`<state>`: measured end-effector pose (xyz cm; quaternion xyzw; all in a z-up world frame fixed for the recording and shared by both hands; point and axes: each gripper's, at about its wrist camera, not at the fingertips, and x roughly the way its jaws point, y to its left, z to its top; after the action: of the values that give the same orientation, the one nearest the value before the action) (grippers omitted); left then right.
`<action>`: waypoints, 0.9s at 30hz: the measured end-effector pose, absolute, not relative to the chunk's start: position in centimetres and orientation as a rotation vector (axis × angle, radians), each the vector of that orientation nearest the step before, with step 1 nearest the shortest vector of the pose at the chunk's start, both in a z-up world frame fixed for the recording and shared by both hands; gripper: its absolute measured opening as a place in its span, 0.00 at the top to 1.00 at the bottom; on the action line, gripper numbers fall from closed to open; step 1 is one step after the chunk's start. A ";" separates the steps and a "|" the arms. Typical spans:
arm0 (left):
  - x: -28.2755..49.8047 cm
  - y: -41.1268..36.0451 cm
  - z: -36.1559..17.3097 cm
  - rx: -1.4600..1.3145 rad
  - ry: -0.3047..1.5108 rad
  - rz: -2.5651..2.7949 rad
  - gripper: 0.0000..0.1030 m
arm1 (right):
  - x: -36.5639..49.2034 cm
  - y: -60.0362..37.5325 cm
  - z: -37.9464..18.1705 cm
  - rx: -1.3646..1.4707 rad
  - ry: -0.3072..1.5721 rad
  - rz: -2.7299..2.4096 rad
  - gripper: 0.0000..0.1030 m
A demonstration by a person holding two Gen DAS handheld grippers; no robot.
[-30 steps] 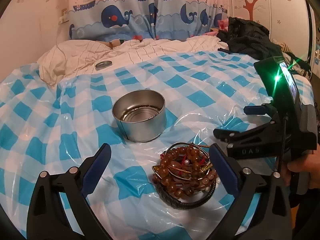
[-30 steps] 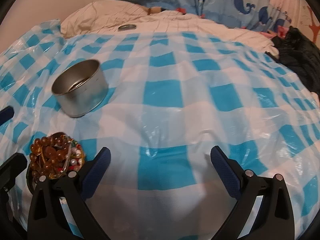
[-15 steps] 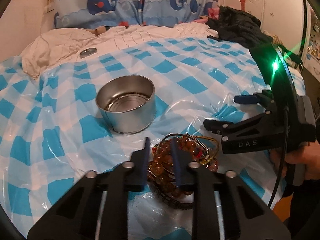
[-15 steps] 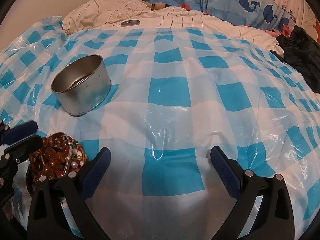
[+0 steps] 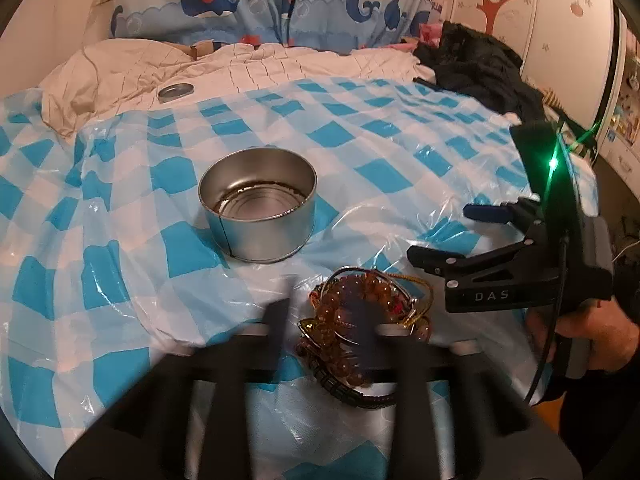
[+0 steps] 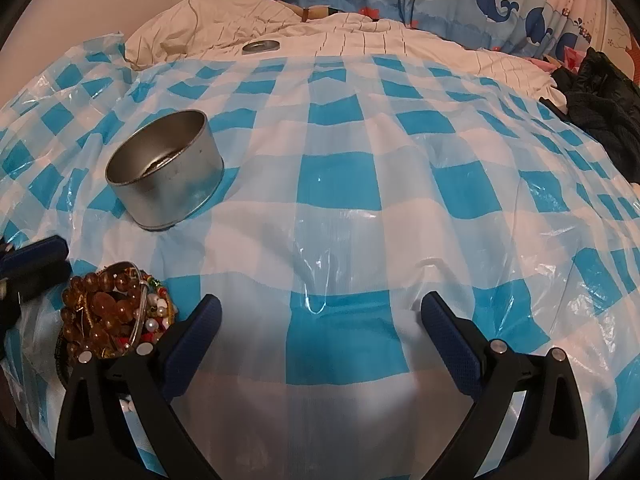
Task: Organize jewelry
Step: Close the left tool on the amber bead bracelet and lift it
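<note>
A pile of jewelry [image 5: 340,320] lies on the blue checked plastic sheet [image 5: 120,216]: amber bead bracelets, a thin metal bangle, a dark band and gold cord. My left gripper [image 5: 322,320] is blurred just above it. Its jaws are opening, one finger left of the pile and the other over its right part, and no pad presses on anything. An empty round metal tin [image 5: 264,236] stands just behind the pile. My right gripper [image 6: 320,320] hangs open over bare sheet, right of the jewelry [image 6: 108,316] and the tin [image 6: 168,184].
A small metal lid [image 5: 175,91] rests on the cream bedsheet at the back. Dark clothing [image 5: 480,76] is heaped at the far right. A person's hand [image 5: 592,328] holds the right gripper [image 5: 440,234]. A whale-print curtain closes the back.
The left gripper's jaws went from wide to nearly shut over the pile, then spread partway again. Its view tilted slightly. The right gripper stayed where it was.
</note>
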<state>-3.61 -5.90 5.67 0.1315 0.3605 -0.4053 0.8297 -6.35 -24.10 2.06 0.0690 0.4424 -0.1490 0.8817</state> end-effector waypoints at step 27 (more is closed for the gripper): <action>-1.2 -0.5 9.4 -0.052 0.709 -0.830 0.91 | -8.3 -20.1 5.2 0.100 0.756 -0.112 0.07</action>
<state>-1.15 -0.46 9.35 -0.0248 0.3371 -0.3945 0.8545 -8.33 -20.08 5.16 0.0490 0.3685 -0.0544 0.9267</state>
